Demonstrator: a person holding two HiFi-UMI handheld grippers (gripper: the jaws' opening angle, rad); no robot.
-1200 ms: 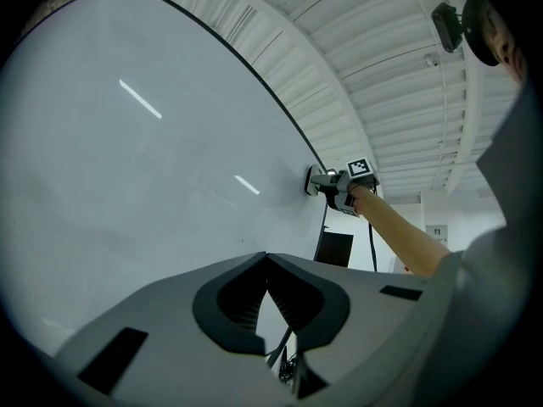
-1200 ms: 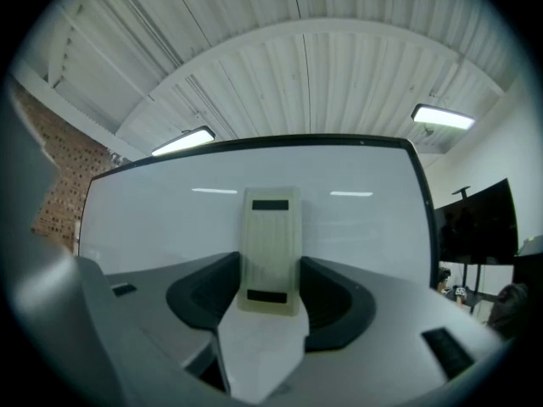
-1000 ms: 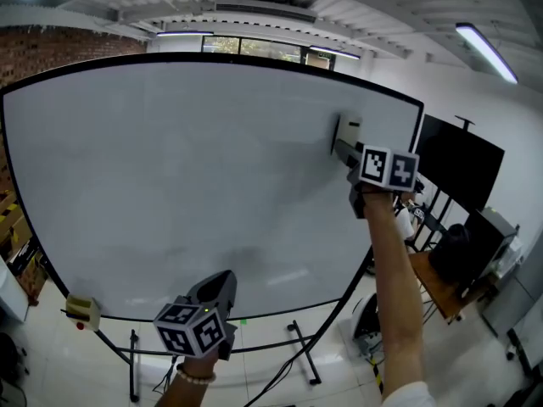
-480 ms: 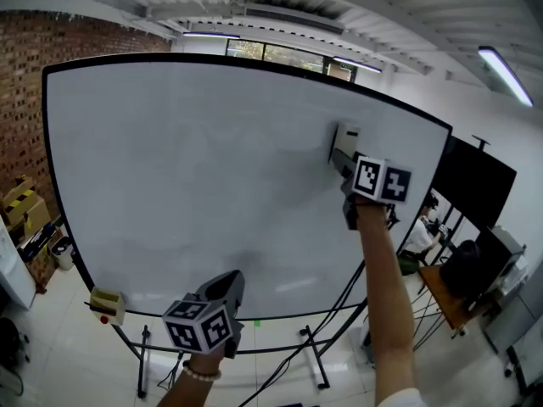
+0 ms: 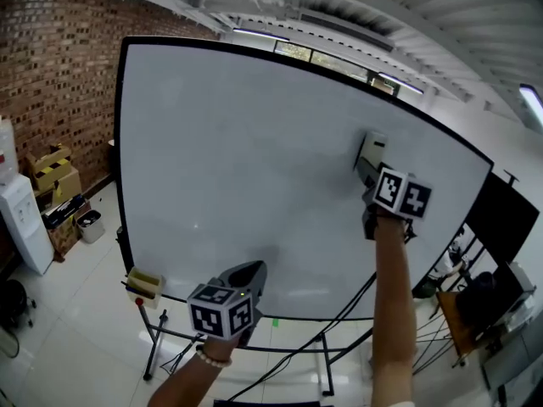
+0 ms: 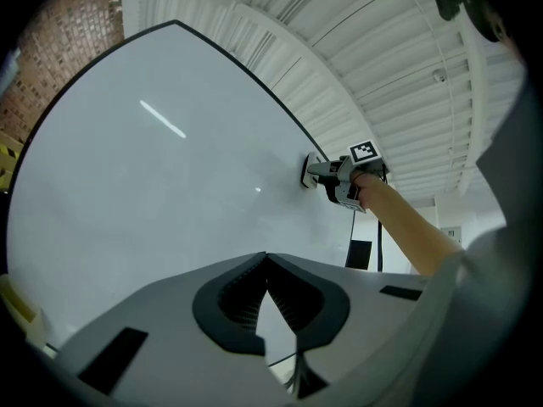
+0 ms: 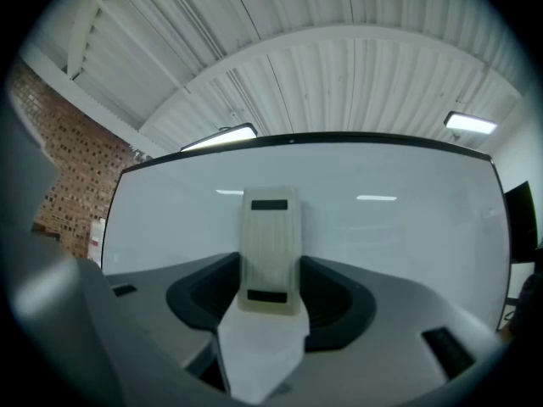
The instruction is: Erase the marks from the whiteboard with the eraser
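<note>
A large whiteboard (image 5: 246, 168) on a wheeled stand fills the head view; I see no marks on its surface. My right gripper (image 5: 367, 166) is raised at the board's upper right, shut on a pale cream eraser (image 5: 370, 151) pressed flat against the board. In the right gripper view the eraser (image 7: 271, 248) stands upright between the jaws. The same eraser (image 6: 307, 170) shows far off in the left gripper view. My left gripper (image 5: 252, 275) hangs low in front of the board's bottom edge, jaws shut with nothing between them (image 6: 268, 299).
A small yellowish box (image 5: 143, 283) sits on the board's tray at lower left. A brick wall (image 5: 59, 75), cardboard boxes (image 5: 53, 176) and a water dispenser (image 5: 17, 219) stand at the left. A dark screen (image 5: 505, 227) and a desk are to the right.
The head view has swung left and the board now looks more slanted, with the brick wall coming into sight. The right gripper stays on the eraser at the board's upper right.
</note>
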